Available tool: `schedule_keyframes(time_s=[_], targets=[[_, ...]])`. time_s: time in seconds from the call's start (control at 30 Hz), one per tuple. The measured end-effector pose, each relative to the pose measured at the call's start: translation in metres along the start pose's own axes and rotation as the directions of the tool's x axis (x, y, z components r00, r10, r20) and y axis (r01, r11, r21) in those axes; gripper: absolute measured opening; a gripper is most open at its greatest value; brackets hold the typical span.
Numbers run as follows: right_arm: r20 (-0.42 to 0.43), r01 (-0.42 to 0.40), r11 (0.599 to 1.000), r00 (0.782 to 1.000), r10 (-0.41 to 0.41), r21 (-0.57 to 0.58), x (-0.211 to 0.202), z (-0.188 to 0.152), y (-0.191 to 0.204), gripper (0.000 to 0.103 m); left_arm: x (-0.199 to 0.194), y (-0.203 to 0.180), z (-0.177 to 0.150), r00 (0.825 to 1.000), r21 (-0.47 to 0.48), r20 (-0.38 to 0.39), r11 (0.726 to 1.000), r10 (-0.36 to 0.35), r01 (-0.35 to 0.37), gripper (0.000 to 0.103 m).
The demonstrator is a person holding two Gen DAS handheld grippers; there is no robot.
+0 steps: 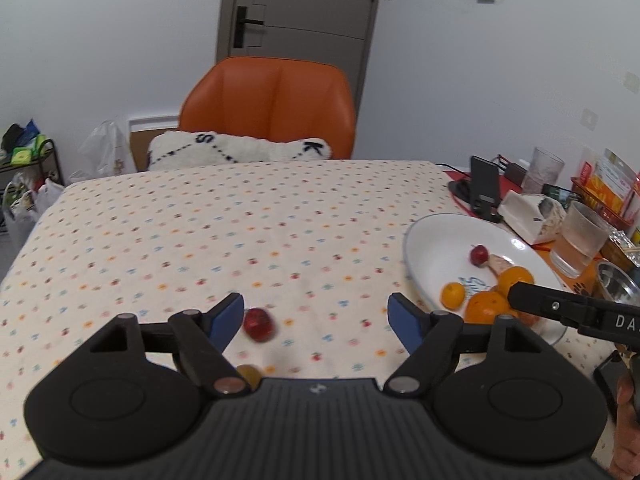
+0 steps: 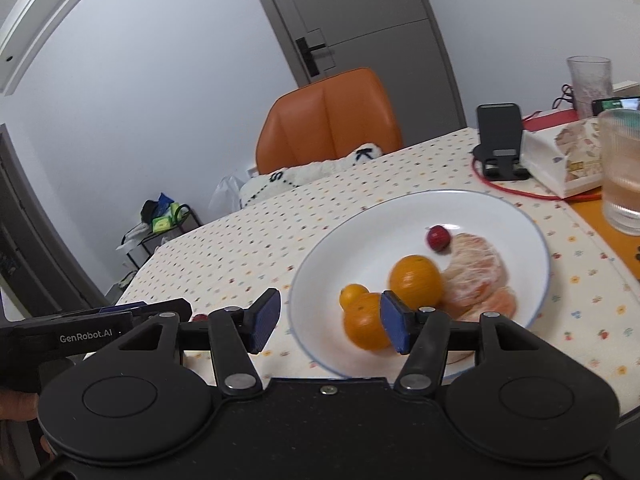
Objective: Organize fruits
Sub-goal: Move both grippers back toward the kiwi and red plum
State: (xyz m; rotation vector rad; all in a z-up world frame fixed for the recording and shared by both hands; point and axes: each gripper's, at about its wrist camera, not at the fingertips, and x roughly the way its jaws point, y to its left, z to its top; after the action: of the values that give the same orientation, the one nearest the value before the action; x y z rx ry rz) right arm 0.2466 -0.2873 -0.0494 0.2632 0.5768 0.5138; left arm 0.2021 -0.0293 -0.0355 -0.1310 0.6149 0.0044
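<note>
Both claws, left (image 1: 316, 318) and right (image 2: 330, 322), gape empty; glass (image 2: 624, 168) and phone stand (image 2: 502, 140) crowd the upper right above the plate (image 2: 520, 216) on the dotted counter (image 1: 200, 220).

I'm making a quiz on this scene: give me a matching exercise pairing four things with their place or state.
Things:
1. small red fruit near the left gripper
2. peeled orange segments
3. ribbed clear glass
4. right gripper

Places or states:
A. on the white plate
B. open, empty, over the plate's near rim
C. on the dotted tablecloth
D. on the table beyond the plate

Pairs: 1-C, 2-A, 3-D, 4-B
</note>
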Motion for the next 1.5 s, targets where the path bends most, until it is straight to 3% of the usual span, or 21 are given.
schedule_keyframes(time_s=[0.5, 0.63, 0.9, 1.23, 1.5], targets=[[-0.053, -0.077, 0.995, 0.996, 0.073, -0.07, 0.017, -0.009, 0.052, 0.067, -0.023, 0.053, -0.017, 0.997, -0.082, 0.001, 0.994, 0.071, -0.071, 0.078], [-0.07, -0.091, 0.993, 0.994, 0.086, -0.073, 0.024, -0.011, 0.059, 0.073, -0.024, 0.06, -0.021, 0.998, -0.087, -0.001, 0.994, 0.067, -0.067, 0.078], [-0.091, -0.106, 0.988, 0.991, 0.096, -0.114, 0.034, -0.014, 0.073, 0.094, -0.02, 0.063, -0.03, 0.999, -0.079, -0.011, 0.996, 0.046, -0.047, 0.078], [-0.12, -0.121, 0.985, 0.987, 0.106, -0.126, 0.047, -0.018, 0.078, 0.097, -0.004, 0.059, -0.039, 0.999, -0.082, -0.032, 0.997, 0.013, -0.015, 0.073], [-0.134, -0.129, 0.986, 0.984, 0.114, -0.107, 0.057, -0.019, 0.076, 0.097, 0.009, 0.056, -0.041, 0.998, -0.089, -0.058, 0.996, -0.033, 0.027, 0.046]])
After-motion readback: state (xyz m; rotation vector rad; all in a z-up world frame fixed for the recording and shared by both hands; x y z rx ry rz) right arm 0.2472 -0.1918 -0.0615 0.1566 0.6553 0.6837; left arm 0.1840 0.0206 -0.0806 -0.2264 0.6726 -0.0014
